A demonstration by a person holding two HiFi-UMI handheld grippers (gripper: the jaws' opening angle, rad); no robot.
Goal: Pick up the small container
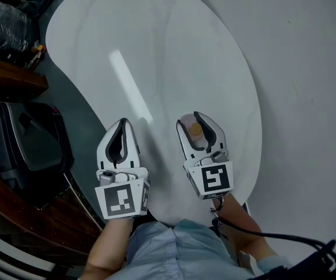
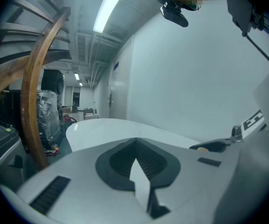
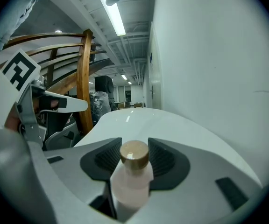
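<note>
The small container [image 1: 195, 129] is a pale pink bottle with a round brown cap. It stands between the jaws of my right gripper [image 1: 195, 120], just over the near right part of the white oval table [image 1: 156, 51]. In the right gripper view the bottle [image 3: 130, 176] fills the gap, and both dark pads [image 3: 165, 160] lie against its sides. My left gripper [image 1: 122, 123] hovers beside it to the left, jaws meeting at the tips with nothing between them. From its own camera the left gripper [image 2: 136, 141] looks out over bare tabletop.
A black case [image 1: 28, 150] and a brown wooden rail [image 1: 10, 80] sit left of the table, with tangled clutter [image 1: 4, 22] at the far left corner. A black cable [image 1: 284, 238] trails from my right hand. Pale grey floor lies to the right.
</note>
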